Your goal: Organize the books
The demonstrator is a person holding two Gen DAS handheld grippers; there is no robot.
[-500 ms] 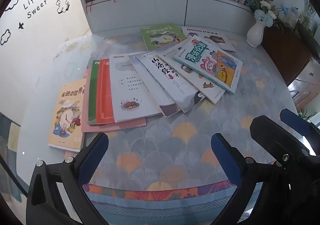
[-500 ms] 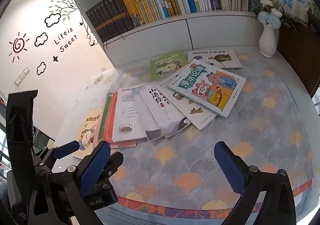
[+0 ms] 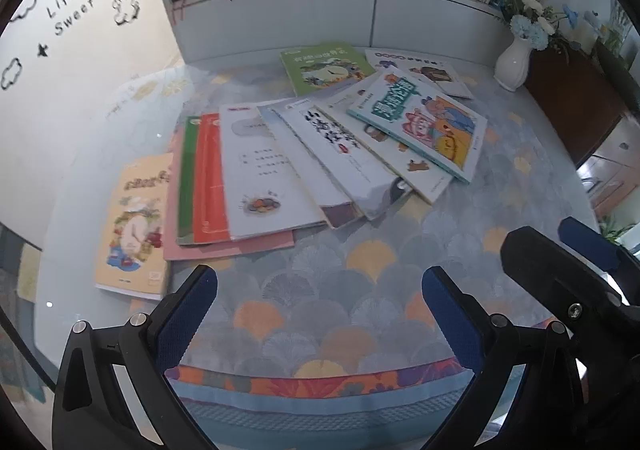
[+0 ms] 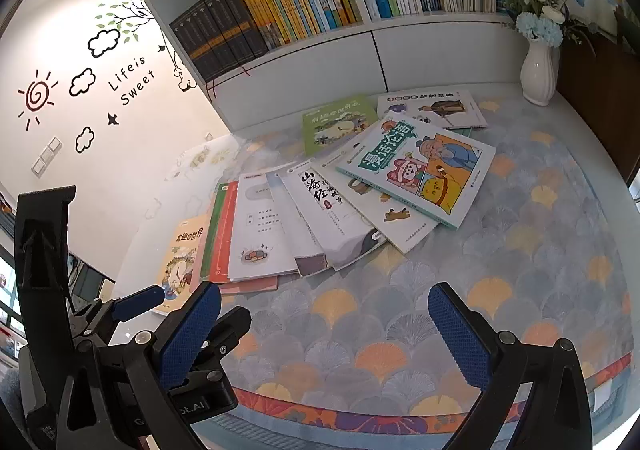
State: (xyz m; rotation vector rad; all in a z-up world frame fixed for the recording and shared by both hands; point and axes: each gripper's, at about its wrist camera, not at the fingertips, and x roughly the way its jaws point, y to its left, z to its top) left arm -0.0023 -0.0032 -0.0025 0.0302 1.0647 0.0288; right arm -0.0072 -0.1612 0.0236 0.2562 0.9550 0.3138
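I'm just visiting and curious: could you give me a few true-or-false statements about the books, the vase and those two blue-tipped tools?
1. The cartoon book lies on top of the fanned row. True.
2. The white vase lies tipped over. False: it stands upright.
3. The left gripper holds a book. False: its fingers are open and empty.
4. The right gripper is open. True.
5. The green book stands on the shelf. False: it lies flat on the table.

- Left wrist view: close above the counter's [image 3: 320,290] near edge, tilted down toward the bookshelf [image 3: 360,5].
- Right wrist view: alongside, aimed less steeply.
- Shared — the spread books [image 4: 332,209], the vase [image 4: 538,69], the bookshelf.
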